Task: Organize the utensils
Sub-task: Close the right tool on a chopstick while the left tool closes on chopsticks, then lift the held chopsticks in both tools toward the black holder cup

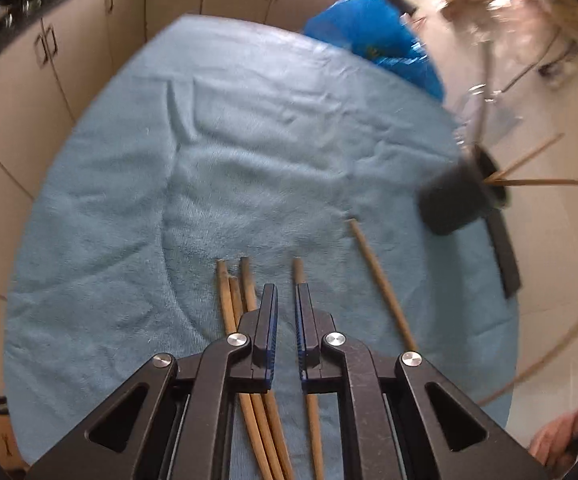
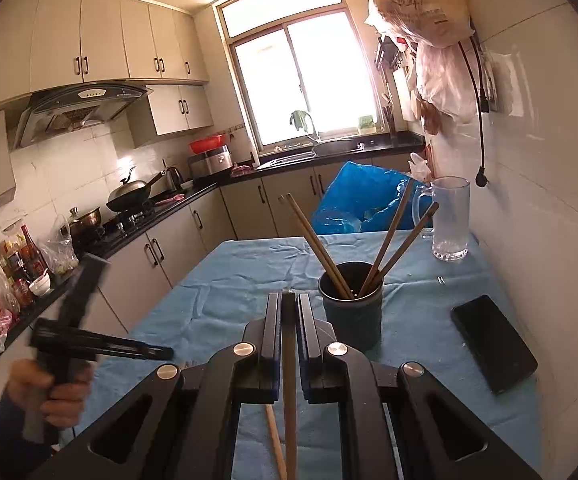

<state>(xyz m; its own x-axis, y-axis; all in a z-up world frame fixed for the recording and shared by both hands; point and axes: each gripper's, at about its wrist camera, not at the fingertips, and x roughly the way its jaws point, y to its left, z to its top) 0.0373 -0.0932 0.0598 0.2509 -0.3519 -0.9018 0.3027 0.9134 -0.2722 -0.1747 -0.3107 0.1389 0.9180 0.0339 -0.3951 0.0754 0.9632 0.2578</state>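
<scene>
My left gripper [image 1: 287, 300] hangs just above the blue towel [image 1: 229, 160], shut with nothing between its pads. Three wooden chopsticks [image 1: 233, 304] lie bunched to its left, one [image 1: 297, 270] pokes out under its right finger, and another [image 1: 381, 280] lies slanted to the right. A dark cup [image 1: 457, 200] with chopsticks in it stands at the right edge. In the right wrist view my right gripper [image 2: 289, 300] is shut on a chopstick [image 2: 289, 360], held low in front of the cup [image 2: 351, 312], which has several chopsticks in it. The left gripper [image 2: 167, 353] shows at the left.
A black phone [image 2: 493, 344] lies right of the cup, and a glass mug [image 2: 451, 220] stands near the wall. A blue plastic bag [image 2: 361, 196] sits behind the table's far edge. Kitchen cabinets and a stove counter run along the left.
</scene>
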